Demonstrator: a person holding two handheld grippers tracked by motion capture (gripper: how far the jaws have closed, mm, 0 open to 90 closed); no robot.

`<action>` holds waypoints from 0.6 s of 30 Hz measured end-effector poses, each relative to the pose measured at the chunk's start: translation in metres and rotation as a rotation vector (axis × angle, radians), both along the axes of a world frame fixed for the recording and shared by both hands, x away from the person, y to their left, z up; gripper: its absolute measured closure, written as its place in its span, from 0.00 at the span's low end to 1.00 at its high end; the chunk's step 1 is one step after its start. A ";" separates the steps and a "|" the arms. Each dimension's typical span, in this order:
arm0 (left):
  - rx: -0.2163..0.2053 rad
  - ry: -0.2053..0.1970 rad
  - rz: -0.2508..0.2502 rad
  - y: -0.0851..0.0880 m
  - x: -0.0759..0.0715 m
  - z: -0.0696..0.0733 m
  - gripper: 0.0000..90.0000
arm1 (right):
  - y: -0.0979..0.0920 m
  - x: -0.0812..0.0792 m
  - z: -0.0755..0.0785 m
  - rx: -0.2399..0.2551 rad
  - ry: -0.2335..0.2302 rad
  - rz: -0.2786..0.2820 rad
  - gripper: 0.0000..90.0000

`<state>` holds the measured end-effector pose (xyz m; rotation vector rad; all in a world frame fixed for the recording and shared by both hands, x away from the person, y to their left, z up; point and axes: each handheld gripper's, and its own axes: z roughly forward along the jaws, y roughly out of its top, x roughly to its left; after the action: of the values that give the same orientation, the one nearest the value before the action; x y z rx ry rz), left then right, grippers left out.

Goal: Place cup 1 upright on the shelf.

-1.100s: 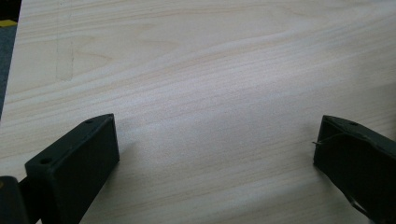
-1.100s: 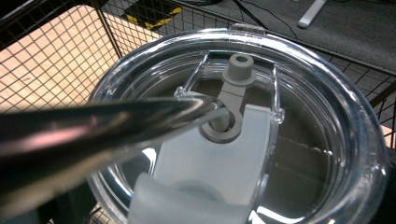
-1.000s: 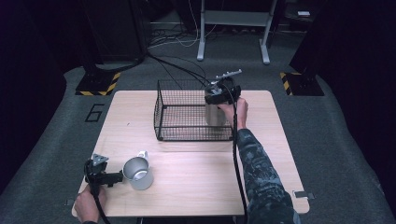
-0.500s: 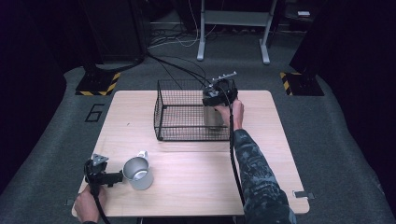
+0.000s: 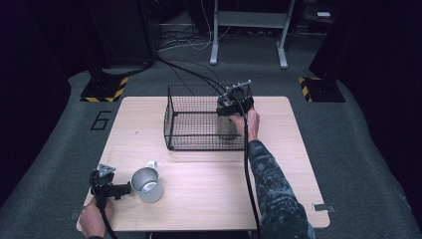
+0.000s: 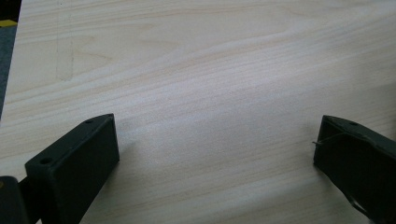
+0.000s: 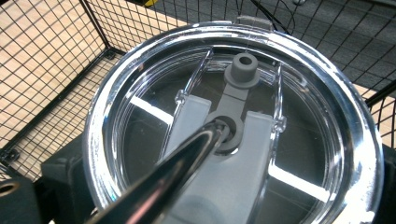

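My right claw [image 5: 230,117] clamps the steel tumbler with its clear plastic lid and metal straw [image 7: 233,135] inside the black wire basket [image 5: 191,124], while my left claw [image 6: 215,154] gapes wide, empty, over the wooden worktop [image 5: 209,174].

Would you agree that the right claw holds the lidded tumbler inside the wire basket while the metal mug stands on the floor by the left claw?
Not quite: the metal mug stands on the wooden table, not the floor, as the high view shows. The rest holds: the right claw grips the lidded tumbler inside the wire basket, and the mug is beside the left claw.
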<state>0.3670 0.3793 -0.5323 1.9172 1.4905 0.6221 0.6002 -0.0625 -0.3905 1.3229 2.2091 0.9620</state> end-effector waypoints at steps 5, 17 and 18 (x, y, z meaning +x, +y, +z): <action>0.000 0.000 0.000 0.000 0.000 0.000 0.00 | -0.004 -0.002 0.004 0.025 -0.006 -0.011 0.01; 0.011 -0.001 -0.007 0.001 0.000 0.000 0.00 | -0.021 -0.023 0.030 0.070 -0.061 0.032 0.00; 0.012 -0.001 -0.008 0.001 0.000 0.000 0.00 | -0.022 -0.025 0.033 0.074 -0.071 0.037 0.00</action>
<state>0.3673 0.3802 -0.5320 1.9306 1.4805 0.6300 0.5750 -0.0847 -0.3576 1.2630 2.1707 1.0970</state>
